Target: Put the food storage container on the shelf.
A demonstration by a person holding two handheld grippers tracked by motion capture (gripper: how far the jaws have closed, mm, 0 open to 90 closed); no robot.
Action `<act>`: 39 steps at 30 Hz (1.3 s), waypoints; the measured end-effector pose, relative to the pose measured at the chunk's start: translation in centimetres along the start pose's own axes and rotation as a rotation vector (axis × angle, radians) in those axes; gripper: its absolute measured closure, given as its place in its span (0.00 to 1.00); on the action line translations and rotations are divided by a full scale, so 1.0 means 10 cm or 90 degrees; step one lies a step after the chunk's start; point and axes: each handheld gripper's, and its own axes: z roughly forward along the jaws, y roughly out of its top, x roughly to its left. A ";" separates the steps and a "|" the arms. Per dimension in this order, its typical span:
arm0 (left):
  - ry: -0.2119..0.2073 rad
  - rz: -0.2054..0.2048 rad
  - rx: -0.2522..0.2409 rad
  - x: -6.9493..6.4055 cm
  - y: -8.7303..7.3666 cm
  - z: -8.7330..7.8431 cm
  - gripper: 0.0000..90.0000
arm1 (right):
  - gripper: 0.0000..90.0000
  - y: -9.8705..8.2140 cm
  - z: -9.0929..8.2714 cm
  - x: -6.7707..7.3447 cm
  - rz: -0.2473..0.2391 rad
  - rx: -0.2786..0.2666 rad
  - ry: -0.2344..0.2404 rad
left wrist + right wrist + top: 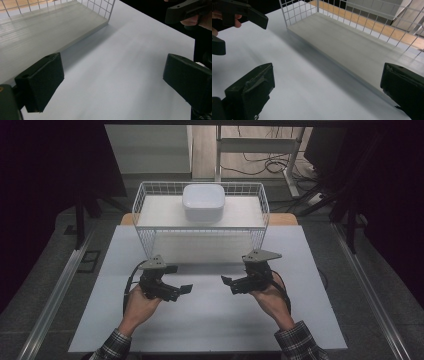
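Presently: white wire-mesh basket (200,222) at the far middle of the white-topped desk (210,315), holding a white rounded-square lidded container (203,202); left tool (184,290) and right tool (227,282) both hand-held, jaws spread wide, empty, facing each other just before the basket.

No legible text, label, brand, number or sign found on any surface in the high view or in either gripper view.
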 end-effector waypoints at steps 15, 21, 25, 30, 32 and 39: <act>0.016 -0.004 0.018 -0.04 -0.29 -0.05 0.02 | 0.00 -0.39 -0.07 0.03 0.012 0.010 0.009; 0.026 -0.009 0.020 -0.05 -0.42 -0.11 0.02 | 0.00 -0.50 -0.17 0.01 0.013 0.004 -0.002; 0.036 -0.009 0.012 -0.06 -0.49 -0.18 0.02 | 0.00 -0.55 -0.24 0.00 0.014 0.000 -0.011; 0.052 -0.016 -0.002 -0.05 -0.58 -0.29 0.02 | 0.00 -0.62 -0.32 -0.01 0.015 0.004 -0.021; 0.058 -0.021 -0.003 -0.04 -0.62 -0.32 0.02 | 0.00 -0.66 -0.35 -0.01 0.017 0.005 -0.024; 0.083 -0.029 0.006 -0.03 -0.75 -0.42 0.02 | 0.00 -0.78 -0.42 -0.03 0.020 0.018 -0.040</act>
